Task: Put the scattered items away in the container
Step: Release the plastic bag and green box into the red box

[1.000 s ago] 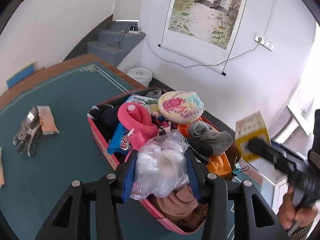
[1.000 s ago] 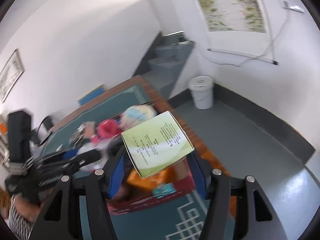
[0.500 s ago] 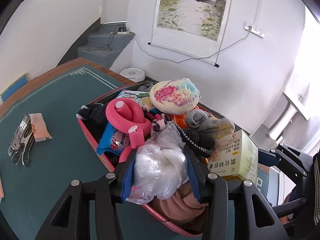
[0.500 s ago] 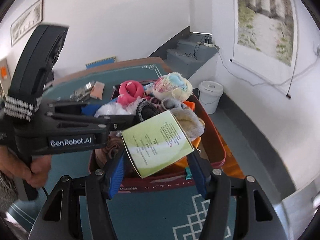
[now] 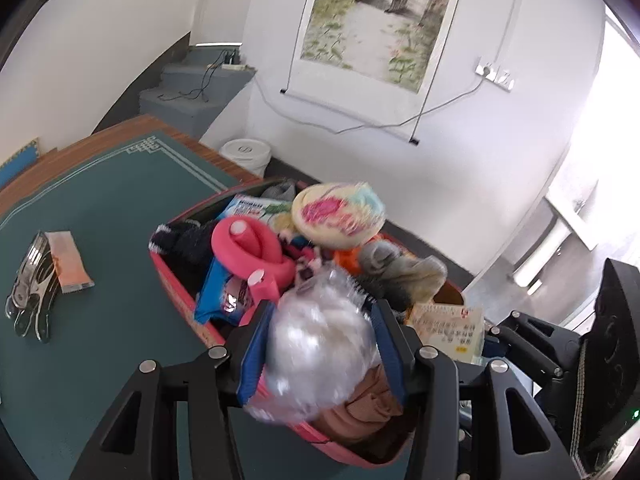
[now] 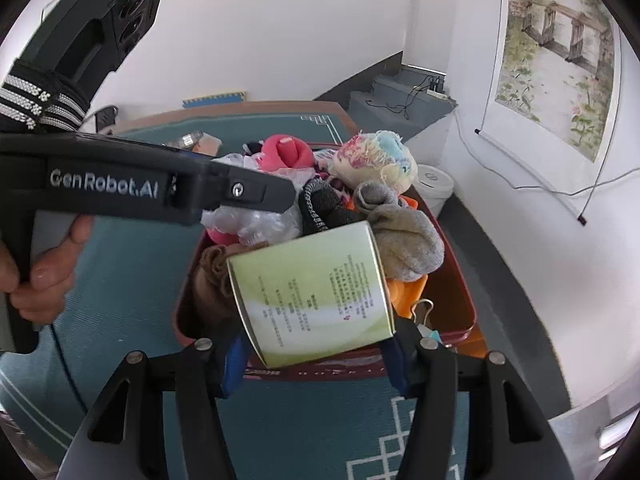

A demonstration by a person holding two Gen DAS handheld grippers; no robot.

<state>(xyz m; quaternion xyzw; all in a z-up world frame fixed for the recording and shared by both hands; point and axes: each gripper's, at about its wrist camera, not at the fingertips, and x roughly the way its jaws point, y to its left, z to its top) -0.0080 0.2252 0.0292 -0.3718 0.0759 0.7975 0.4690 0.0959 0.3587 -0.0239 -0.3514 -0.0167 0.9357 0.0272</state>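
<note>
Red container (image 5: 180, 292), heaped full, sits on the green table (image 5: 100, 208) as both loads arrive over it. Right gripper (image 6: 316, 354) clamps a green box (image 6: 312, 292); left gripper (image 5: 320, 354), jaws opening, releases a plastic bag (image 5: 320, 340). Next, likely, the box needs a free spot.

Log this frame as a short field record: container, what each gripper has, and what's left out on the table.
container: red tray, heaped with socks, toys and packets
left gripper: jaws opening, crumpled clear plastic bag between them, over the tray's near end
right gripper: shut on pale green printed carton, tilted, above the tray's near edge
left on table: orange sachet beside metal pliers, on the green mat
</note>
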